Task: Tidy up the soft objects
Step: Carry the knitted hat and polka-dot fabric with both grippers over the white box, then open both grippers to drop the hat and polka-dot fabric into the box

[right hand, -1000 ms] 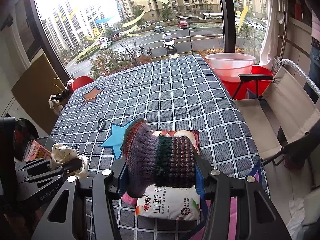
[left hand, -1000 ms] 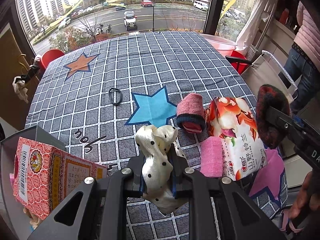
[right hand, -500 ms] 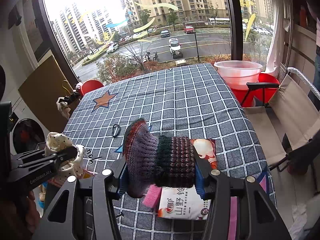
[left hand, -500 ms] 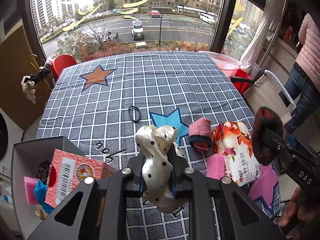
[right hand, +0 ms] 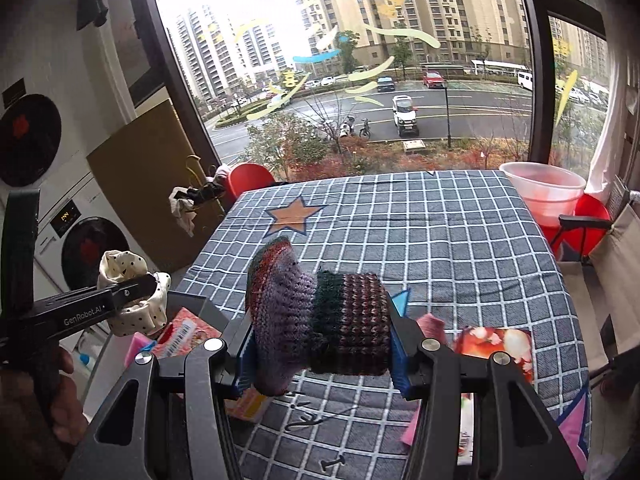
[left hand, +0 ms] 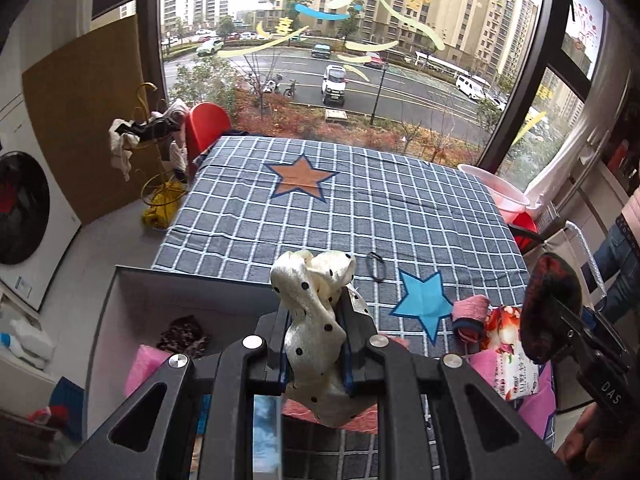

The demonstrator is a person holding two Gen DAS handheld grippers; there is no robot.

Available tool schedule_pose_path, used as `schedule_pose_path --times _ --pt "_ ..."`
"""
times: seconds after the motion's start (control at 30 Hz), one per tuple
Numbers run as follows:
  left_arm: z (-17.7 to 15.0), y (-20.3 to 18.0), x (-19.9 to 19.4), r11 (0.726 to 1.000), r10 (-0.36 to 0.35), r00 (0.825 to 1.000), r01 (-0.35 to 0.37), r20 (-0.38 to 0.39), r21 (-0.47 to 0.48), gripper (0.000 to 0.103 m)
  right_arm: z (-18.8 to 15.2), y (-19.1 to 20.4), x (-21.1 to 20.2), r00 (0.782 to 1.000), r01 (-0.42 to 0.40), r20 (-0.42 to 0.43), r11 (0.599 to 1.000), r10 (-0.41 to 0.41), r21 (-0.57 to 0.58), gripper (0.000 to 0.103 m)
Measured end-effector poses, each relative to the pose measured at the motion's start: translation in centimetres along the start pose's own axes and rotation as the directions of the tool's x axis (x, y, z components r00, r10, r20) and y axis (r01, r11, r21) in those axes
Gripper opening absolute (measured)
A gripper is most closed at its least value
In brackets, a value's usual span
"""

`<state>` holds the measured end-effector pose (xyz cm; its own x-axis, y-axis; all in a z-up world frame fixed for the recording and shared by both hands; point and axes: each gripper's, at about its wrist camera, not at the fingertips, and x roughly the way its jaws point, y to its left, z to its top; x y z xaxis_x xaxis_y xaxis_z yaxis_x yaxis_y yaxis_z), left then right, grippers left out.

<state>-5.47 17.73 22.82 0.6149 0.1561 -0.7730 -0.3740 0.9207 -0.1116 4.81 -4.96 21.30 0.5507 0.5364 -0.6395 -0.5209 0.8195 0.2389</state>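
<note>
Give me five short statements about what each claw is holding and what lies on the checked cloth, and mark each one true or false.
1. The left claw grips a cream dotted scrunchie. True.
2. The right claw is empty. False: it is shut on a knitted hat.
3. A black hair tie lies on the checked cloth. True.
4. The orange star is covered by tissues. False: it lies bare.
5. A tissue pack lies beside the pink roll. True.
</note>
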Motion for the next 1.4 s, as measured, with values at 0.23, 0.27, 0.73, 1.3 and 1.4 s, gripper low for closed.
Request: schedule_pose_path --times 0.23,0.27,0.73,1.3,1.4 --pt "-3.2 6.0 -0.8 0.994 0.099 0.995 -0.1 -0.019 -0.036 0.02 -1.1 7.9 2.3 0.995 -0.102 -0.033 0.987 0.098 -0.122 0.054" --pt "-3.8 6.8 -1.0 0.993 0.111 0.994 -0.112 -0.022 -0.041 0.02 -1.5 9.2 2.7 0.993 -0.117 -0.046 0.982 0.111 -0.146 0.054" --pt "-12.7 14.7 -1.0 0.975 0.126 0.985 -0.145 -0.119 -0.166 0.02 -10.0 19.1 4.5 0.955 -0.286 -0.197 0.875 0.224 -0.391 0.054" --pt "-15.4 16.3 -0.3 0.975 0.087 0.983 -0.117 -0.16 -0.19 0.02 -12.4 21.4 7.2 0.928 -0.341 -0.295 0.838 0.228 -0.426 0.054" --pt "-14.2 16.5 0.0 0.971 0.098 0.982 -0.13 -0.16 -0.202 0.026 -11.0 21.9 7.9 0.943 -0.309 -0.255 0.846 0.213 -0.435 0.054"
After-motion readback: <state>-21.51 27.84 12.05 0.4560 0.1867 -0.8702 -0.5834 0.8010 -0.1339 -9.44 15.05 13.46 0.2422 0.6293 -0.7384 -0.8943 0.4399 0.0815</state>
